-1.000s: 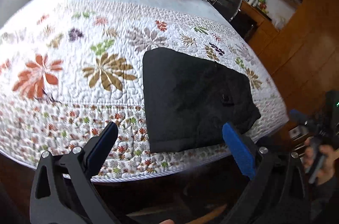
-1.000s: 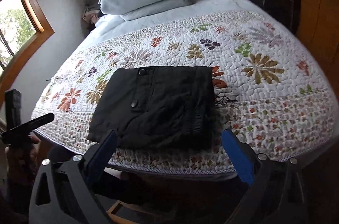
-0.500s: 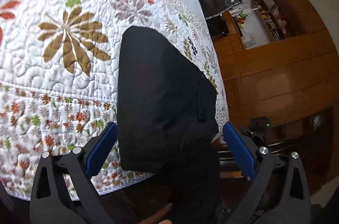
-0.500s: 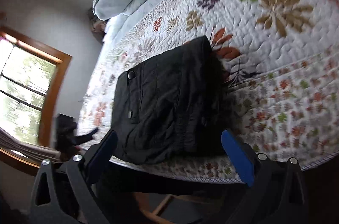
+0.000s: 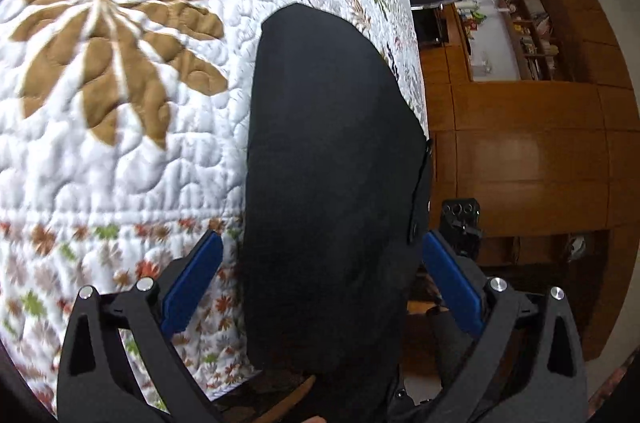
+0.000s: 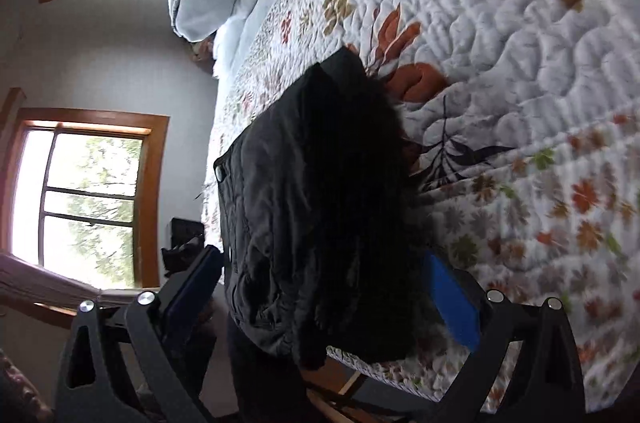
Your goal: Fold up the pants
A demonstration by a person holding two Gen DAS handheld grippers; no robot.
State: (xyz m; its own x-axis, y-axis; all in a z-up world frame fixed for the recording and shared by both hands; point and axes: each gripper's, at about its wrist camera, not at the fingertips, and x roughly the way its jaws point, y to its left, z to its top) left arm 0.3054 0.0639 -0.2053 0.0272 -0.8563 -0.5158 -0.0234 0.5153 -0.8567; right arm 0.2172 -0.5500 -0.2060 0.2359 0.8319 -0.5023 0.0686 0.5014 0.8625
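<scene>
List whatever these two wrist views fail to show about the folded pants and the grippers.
- Near edge of the black pants: left wrist view, it hangs past the quilt edge into shadow.
- Fold layers: right wrist view, the pants' right half is too dark.
- Contact: the left gripper and right gripper straddle the pants, jaws open; touch cannot be told.
- Shelf items: left wrist view, too small.

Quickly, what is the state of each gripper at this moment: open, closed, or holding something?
Left gripper: open, holding nothing; its jaws stand either side of the folded black fabric pants.
Right gripper: open, holding nothing; its jaws also straddle the pants.
</scene>
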